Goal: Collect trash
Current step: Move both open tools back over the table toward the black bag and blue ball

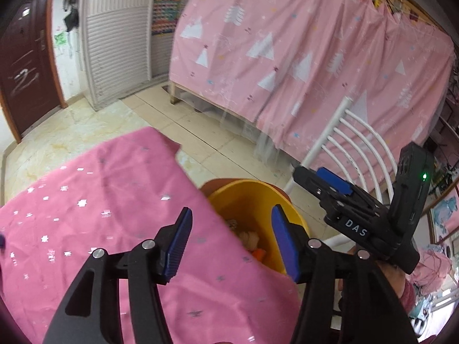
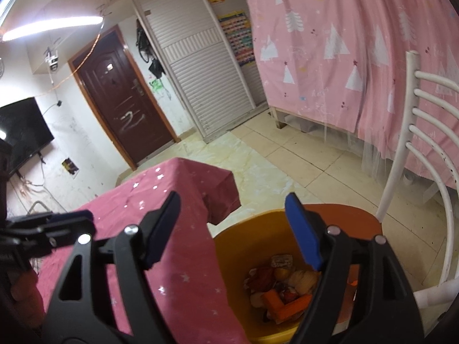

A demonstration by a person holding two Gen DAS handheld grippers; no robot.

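Note:
A yellow bin (image 2: pixel 238 246) stands on an orange chair seat (image 2: pixel 344 215) right beside a table under a pink star-print cloth (image 2: pixel 178 272). Trash (image 2: pixel 284 286) lies at its bottom: orange pieces, wrappers and pale scraps. My right gripper (image 2: pixel 233 200) hangs open above the bin's mouth with nothing between its fingers. In the left wrist view my left gripper (image 1: pixel 231 215) is open and bare too, above the cloth's (image 1: pixel 100 200) edge and the bin (image 1: pixel 243 197), where some trash (image 1: pixel 252 240) shows. The other gripper's body (image 1: pixel 358 218) is close on the right.
A white slatted chair back (image 2: pixel 416 143) rises right of the bin. A pink tree-print curtain (image 2: pixel 344 57) hangs behind it. Tiled floor (image 2: pixel 272 154) stretches to a dark door (image 2: pixel 120 103) and white louvred cupboard doors (image 2: pixel 200 71).

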